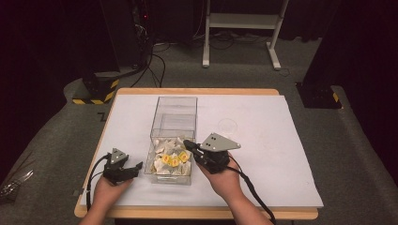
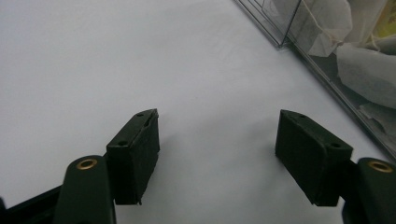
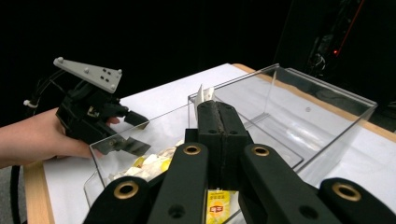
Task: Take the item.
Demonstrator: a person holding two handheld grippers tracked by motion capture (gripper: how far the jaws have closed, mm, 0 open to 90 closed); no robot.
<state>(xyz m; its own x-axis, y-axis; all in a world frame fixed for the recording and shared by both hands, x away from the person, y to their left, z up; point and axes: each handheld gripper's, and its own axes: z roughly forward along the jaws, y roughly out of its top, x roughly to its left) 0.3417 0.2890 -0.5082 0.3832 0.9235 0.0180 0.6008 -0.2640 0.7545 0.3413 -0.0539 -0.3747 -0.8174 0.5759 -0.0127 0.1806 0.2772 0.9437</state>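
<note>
A clear plastic box (image 1: pixel 173 110) with two compartments stands mid-table. Its near compartment holds several white tea bags (image 1: pixel 171 159), some with yellow tags. The far compartment looks empty. My right gripper (image 1: pixel 187 143) hangs over the near compartment with its jaws together. A small white paper tab (image 3: pixel 204 94) sticks out above its tip (image 3: pixel 217 109), pinched between the pads. My left gripper (image 1: pixel 135 168) rests low on the white sheet, left of the box, with its jaws wide apart (image 2: pixel 217 140) and nothing between them. The box wall (image 2: pixel 327 70) lies just to its right.
A white sheet (image 1: pixel 263 140) covers the wooden table, whose edge (image 1: pixel 197 213) runs along the front. A black stand with yellow-black stripes (image 1: pixel 96 89) and cables sit on the floor at back left. A white frame's legs (image 1: pixel 239 37) stand behind.
</note>
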